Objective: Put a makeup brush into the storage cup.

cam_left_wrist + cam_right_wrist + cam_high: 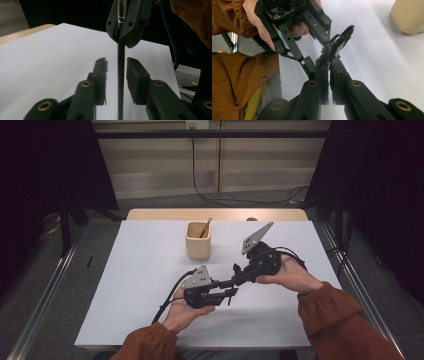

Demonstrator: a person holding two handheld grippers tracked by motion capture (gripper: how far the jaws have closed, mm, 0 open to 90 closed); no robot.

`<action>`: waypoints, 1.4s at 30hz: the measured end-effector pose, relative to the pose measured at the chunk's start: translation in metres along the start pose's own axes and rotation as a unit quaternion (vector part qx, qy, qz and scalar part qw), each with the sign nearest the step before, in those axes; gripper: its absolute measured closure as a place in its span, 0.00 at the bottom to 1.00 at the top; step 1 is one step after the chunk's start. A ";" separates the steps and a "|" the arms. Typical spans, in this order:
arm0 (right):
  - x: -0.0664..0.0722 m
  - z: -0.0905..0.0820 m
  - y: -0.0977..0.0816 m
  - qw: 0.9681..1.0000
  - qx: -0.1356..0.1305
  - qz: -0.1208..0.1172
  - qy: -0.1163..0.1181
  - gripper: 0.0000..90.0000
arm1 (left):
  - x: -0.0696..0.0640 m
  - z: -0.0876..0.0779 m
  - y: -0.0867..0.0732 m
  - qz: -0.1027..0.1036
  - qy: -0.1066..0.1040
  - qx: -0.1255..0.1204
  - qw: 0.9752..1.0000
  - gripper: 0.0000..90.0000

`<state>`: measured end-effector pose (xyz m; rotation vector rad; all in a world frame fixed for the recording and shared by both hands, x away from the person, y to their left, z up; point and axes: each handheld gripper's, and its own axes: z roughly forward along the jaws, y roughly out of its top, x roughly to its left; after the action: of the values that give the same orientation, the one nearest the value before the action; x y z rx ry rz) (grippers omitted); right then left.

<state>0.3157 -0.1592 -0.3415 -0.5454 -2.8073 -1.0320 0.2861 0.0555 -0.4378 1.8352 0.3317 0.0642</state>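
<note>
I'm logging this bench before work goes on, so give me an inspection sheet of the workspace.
Surface: white table top, bare apart from the things below.
Job's things: thin black stick, held in the air between the two tools.
Clutter: beige cup with a wooden stick leaning in it.
Grippers: right tool shut on the black stick; left tool open around it, a gap on each side.
Cables: left tool's cable trails off the near edge; a black floor cable lies behind the table.
Surroundings: dark curtains on both sides, grey floor, metal rail.
</note>
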 end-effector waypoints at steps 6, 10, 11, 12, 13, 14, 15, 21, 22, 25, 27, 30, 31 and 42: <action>0.000 0.001 -0.001 1.000 -0.001 0.000 0.001 0.95 | 0.001 0.002 -0.001 -0.016 -0.004 0.003 1.000 0.87; 0.000 0.002 -0.001 1.000 0.000 0.003 -0.001 0.95 | 0.001 0.002 -0.002 -0.021 -0.012 0.005 1.000 0.94; 0.000 0.002 -0.001 1.000 0.002 0.004 -0.001 0.95 | 0.001 0.002 -0.002 -0.022 -0.012 0.005 1.000 0.95; 0.000 0.002 -0.001 1.000 0.001 0.004 0.000 0.95 | 0.001 0.002 -0.002 -0.022 -0.014 0.004 1.000 0.95; -0.001 0.002 -0.001 1.000 0.000 0.003 0.000 0.95 | 0.001 0.002 -0.002 -0.020 -0.015 0.005 1.000 0.95; 0.000 0.002 -0.002 1.000 0.001 0.003 0.001 0.95 | 0.001 0.002 -0.002 -0.019 -0.014 0.005 1.000 0.95; 0.000 0.002 -0.002 1.000 0.000 0.002 0.000 0.95 | 0.001 0.001 -0.002 -0.020 -0.014 0.005 1.000 0.95; 0.000 0.002 -0.002 1.000 -0.009 -0.001 0.000 0.94 | 0.001 0.000 -0.001 -0.007 -0.012 0.002 1.000 0.95; 0.000 0.002 -0.002 1.000 -0.011 0.000 0.003 0.93 | 0.001 0.000 -0.001 -0.007 -0.012 0.002 1.000 0.95; 0.000 0.002 -0.003 1.000 -0.016 0.001 0.006 0.90 | 0.002 -0.001 -0.001 -0.007 -0.010 0.006 1.000 0.95; 0.000 0.002 -0.004 1.000 -0.020 0.000 0.004 0.86 | 0.003 -0.001 -0.001 -0.011 -0.010 0.004 1.000 0.95; 0.000 0.001 -0.005 0.999 -0.033 0.003 0.006 0.79 | 0.004 -0.003 -0.001 -0.011 -0.008 0.000 1.000 0.95; 0.000 0.002 -0.005 0.999 -0.034 0.001 0.004 0.75 | 0.005 -0.003 -0.001 -0.011 -0.008 0.001 1.000 0.95; 0.002 0.006 -0.005 0.999 -0.047 -0.002 -0.014 0.25 | 0.005 -0.003 -0.001 -0.014 -0.007 0.007 1.000 0.95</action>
<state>0.3123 -0.1584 -0.3492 -0.5686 -2.7974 -1.1701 0.2902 0.0603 -0.4387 1.8434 0.3485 0.0304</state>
